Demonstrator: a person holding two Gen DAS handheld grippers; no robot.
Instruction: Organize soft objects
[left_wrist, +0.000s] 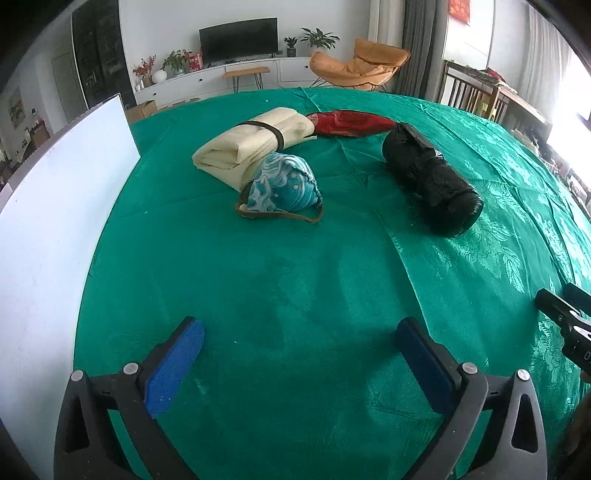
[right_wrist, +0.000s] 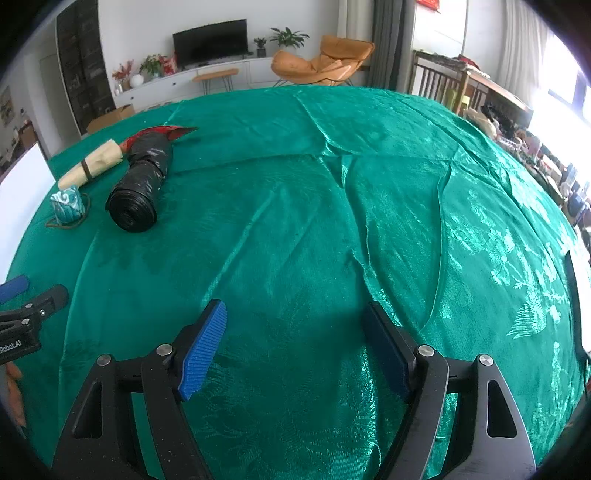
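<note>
Several soft things lie grouped on the green tablecloth (left_wrist: 295, 280). A cream folded cloth (left_wrist: 255, 144) bound by a dark band sits at the back. A blue-and-white patterned bundle (left_wrist: 284, 188) with a brown cord leans against its front. A red cloth (left_wrist: 349, 122) lies behind, and a black plastic roll (left_wrist: 430, 182) lies to the right. My left gripper (left_wrist: 301, 330) stands open over bare cloth, well short of the group, with nothing between its pads. My right gripper (right_wrist: 295, 314) is open too, empty, with the black roll (right_wrist: 138, 195), cream cloth (right_wrist: 94, 162) and blue bundle (right_wrist: 68, 206) far to its left.
A white board (left_wrist: 55, 221) stands along the table's left edge. The right gripper's tip (left_wrist: 565, 317) shows at the right rim of the left wrist view. The left gripper's finger (right_wrist: 33, 306) shows at the left of the right wrist view. Chairs and furniture lie beyond the table.
</note>
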